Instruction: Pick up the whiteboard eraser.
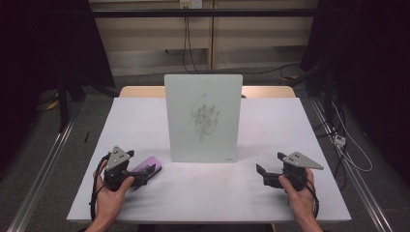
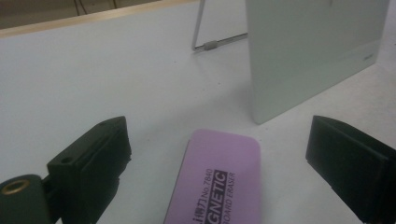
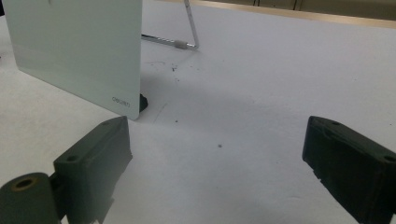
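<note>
Item: pink magnetic board eraser (image 2: 215, 179). We find it flat on the white surface (image 1: 159, 198), near left, just left of the whiteboard's lower left corner, printed face up.

Item: whiteboard (image 1: 204, 117). It stands upright on a wire prop at mid surface, with dark scribbles at its middle.

Item: left tongs (image 1: 141, 178). Jaws stand wide, one on each side of the eraser's near end, not pressing on it; nothing is held.

Item: right tongs (image 1: 270, 170). Jaws wide and empty, resting near right over bare surface, pointing toward the board's lower right corner.

Step in hand, as we judge it: taking up the eraser to wipe the scribbles.

Handling notes: we keep the eraser centred between the jaws and close across its short width on the long edges. We grip around mid-length so it does not swing. We lift it level, felt side toward the board. The board rests on a light prop, so we wipe gently or steady its far edge with the right tongs.
</note>
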Tool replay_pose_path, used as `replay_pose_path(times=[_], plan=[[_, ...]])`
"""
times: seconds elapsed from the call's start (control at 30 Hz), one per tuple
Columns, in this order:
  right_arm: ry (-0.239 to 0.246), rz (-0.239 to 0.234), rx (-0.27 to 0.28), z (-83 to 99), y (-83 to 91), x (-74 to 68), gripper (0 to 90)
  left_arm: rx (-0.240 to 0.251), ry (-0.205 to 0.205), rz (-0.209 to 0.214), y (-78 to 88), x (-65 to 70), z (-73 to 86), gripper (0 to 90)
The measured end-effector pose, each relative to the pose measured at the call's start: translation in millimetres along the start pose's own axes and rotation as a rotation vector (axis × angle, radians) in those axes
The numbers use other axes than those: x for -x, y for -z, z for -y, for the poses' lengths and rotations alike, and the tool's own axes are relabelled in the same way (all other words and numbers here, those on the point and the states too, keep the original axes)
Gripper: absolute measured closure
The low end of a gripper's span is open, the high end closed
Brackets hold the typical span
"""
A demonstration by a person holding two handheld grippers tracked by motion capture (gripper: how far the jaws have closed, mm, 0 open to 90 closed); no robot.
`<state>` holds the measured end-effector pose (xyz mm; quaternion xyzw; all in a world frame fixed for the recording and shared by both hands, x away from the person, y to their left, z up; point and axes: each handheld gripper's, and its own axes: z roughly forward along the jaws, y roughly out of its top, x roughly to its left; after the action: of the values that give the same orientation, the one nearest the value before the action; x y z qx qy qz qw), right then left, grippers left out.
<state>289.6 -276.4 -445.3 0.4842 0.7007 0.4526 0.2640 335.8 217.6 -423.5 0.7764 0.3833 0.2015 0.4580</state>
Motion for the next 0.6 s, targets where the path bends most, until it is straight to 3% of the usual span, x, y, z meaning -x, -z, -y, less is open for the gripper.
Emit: replay_pose_path(times=[0.23,0.47,0.5,0.6], plan=[[-0.003,-0.010,-0.003,-0.2,-2.3,0.7,7.9,-0.013,0.007,-0.003,1.1,-3.3,-2.7,6.4],[-0.004,-0.017,-0.008,-0.4,-3.1,-0.1,7.9,-0.019,0.034,0.000,0.9,-13.1,-5.8,7.8],[-0.002,-0.017,-0.008,-0.5,-3.2,-0.3,7.9,-0.027,0.059,0.010,-0.1,-15.8,-6.8,7.8],[-0.003,-0.017,-0.010,-0.3,-3.2,-0.2,7.9,-0.046,0.047,0.017,-2.5,-16.6,-8.7,7.7]])
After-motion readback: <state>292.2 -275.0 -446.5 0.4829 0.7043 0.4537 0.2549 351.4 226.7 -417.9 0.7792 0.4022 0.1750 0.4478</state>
